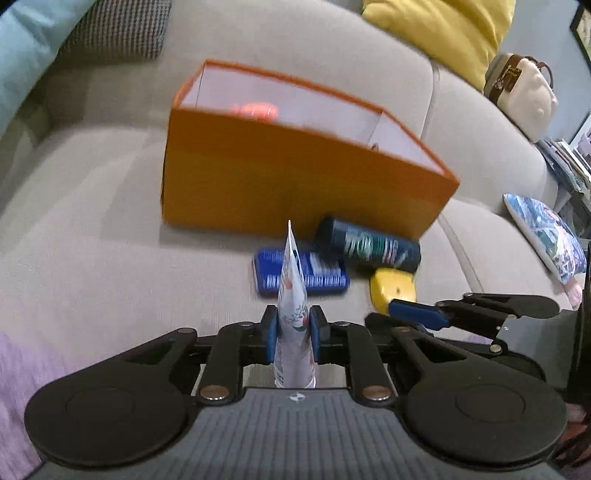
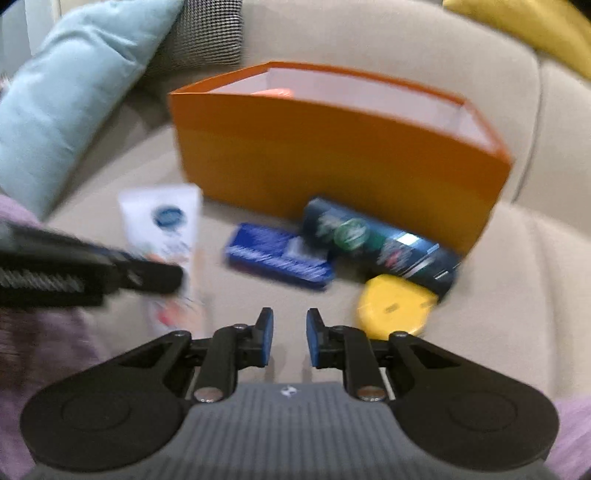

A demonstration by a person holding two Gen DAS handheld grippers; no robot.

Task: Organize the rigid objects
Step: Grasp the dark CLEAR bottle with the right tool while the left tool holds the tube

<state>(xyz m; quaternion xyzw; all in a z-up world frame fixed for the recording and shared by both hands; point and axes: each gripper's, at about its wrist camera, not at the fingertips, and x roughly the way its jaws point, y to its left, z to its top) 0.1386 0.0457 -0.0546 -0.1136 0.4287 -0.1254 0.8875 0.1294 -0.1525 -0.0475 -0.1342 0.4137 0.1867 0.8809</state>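
My left gripper [image 1: 293,325] is shut on a white printed tube [image 1: 291,291], held edge-on above the beige sofa seat. From the right wrist the same tube [image 2: 166,229] shows its flat face, with the left gripper's fingers [image 2: 147,273] across it. My right gripper [image 2: 290,332] is open with nothing between its pads, and it reaches in from the right in the left wrist view [image 1: 417,314]. An orange box [image 1: 295,177] [image 2: 332,155] stands behind, a red thing [image 1: 255,109] inside. In front of it lie a blue case [image 1: 314,277] [image 2: 277,254], a dark can [image 1: 369,245] [image 2: 380,243] and a yellow disc [image 1: 391,288] [image 2: 391,306].
A light blue cushion [image 2: 74,92] and a houndstooth one [image 1: 118,29] lean at the back left. A yellow cushion [image 1: 443,29], a cream bag [image 1: 521,92] and a patterned pillow [image 1: 550,236] sit at the right. Lilac fabric [image 1: 18,387] lies at the near left.
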